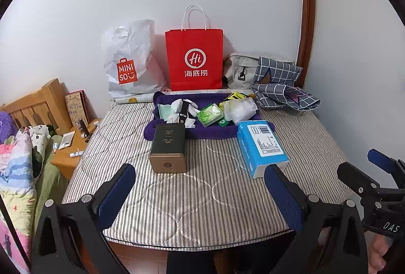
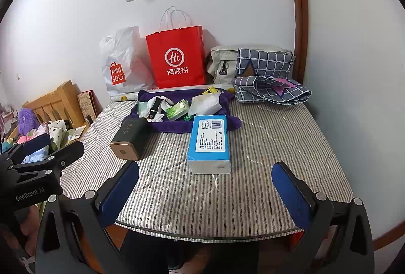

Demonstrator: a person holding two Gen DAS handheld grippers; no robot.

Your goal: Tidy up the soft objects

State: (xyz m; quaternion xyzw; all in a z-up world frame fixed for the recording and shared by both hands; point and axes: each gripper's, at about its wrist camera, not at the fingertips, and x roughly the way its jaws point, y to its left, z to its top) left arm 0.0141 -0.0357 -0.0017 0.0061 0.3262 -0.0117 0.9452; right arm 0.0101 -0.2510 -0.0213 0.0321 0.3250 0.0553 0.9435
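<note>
Above mattress [image 1: 177, 198] near edge | left gripper [image 1: 200, 188] level, spread wide, empty | right gripper [image 2: 206, 185] alongside, likewise

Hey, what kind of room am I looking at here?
Most likely a bedroom in a home: a striped quilted mattress, a wooden headboard with bright bedding beside it, and shopping bags leaning on the wall.

The purple towel [image 1: 177, 133] is partly hidden by the dark tin [image 1: 169, 147], whose lettering seems unreadable.
</note>
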